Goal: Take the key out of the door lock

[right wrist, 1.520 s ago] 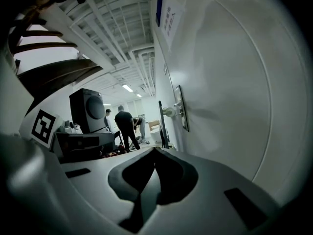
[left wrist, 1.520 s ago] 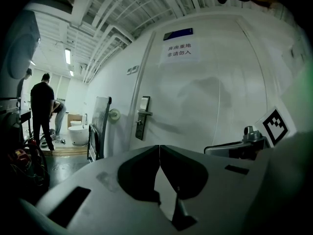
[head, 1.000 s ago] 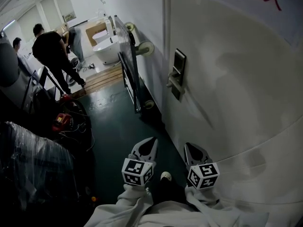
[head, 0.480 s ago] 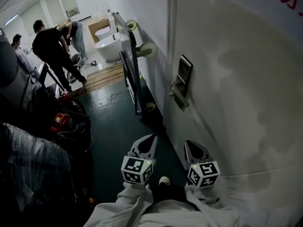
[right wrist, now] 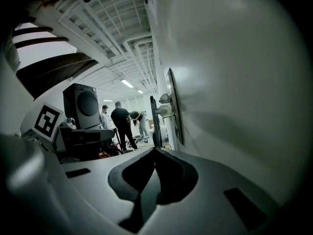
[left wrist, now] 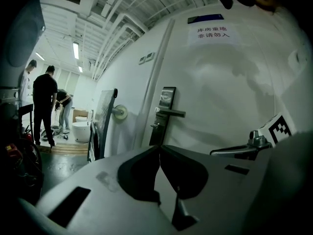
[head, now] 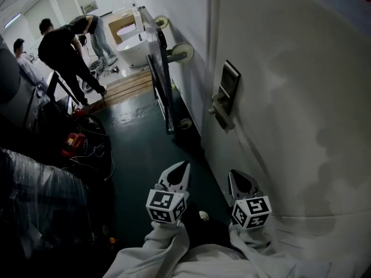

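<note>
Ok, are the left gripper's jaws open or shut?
Shut. The left gripper shows its jaws meeting at the tips in its own view, with nothing between them, short of the door lock.

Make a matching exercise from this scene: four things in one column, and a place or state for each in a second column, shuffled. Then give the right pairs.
Things
1. left gripper
2. door lock
3. bathtub
4. person in black shirt

Places or states
A. white, at the far end of the room
B. shut, holding nothing
C. standing far off, upper left of the head view
D. fixed to the white door

Pairs: 1-B, 2-D, 3-A, 4-C
</note>
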`<state>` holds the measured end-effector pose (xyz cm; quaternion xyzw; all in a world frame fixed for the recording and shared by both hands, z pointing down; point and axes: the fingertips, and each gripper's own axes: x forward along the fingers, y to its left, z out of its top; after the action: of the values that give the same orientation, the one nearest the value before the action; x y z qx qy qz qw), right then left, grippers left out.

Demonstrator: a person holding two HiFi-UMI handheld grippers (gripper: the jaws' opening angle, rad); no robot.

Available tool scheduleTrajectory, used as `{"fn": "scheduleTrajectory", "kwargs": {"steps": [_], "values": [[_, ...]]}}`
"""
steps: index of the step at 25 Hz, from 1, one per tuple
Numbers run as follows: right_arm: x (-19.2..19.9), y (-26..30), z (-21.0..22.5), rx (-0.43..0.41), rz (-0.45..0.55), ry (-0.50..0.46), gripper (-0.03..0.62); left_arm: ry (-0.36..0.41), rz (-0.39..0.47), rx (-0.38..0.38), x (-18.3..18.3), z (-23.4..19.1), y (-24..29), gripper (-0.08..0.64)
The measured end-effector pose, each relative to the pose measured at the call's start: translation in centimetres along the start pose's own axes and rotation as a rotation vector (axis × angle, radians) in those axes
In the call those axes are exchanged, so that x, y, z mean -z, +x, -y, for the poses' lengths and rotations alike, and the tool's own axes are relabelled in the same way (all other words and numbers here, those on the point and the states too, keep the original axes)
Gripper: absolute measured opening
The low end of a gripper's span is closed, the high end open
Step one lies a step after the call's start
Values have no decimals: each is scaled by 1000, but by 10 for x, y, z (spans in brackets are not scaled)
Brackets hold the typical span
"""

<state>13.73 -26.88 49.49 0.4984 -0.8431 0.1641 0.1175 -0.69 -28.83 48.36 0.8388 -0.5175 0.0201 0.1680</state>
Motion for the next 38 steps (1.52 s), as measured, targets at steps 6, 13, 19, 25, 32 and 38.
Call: {"fn": "scheduleTrajectory", "kwargs": {"steps": [6,13,19,25,32,38], "values": [[0,7,7,27,-6,16,52,-6,-12,36,-4,-1,24,14],[-18,22,18,95,3,29,52,-15,-28,108,-22,-8,64,14],[-32,34,20,147,-1,34,52,-159,-44,171,-35,-18,90,15],[-38,44,28,216,-6,41,52,-306,-75,243,-36,-25,118,15],[-43,52,32,285,-4,48,52,-433,-93,347,-38,-27,140,15],[-44,61,28,337,-3,56,52,-592,-128,413,-34,-36,155,15]]}}
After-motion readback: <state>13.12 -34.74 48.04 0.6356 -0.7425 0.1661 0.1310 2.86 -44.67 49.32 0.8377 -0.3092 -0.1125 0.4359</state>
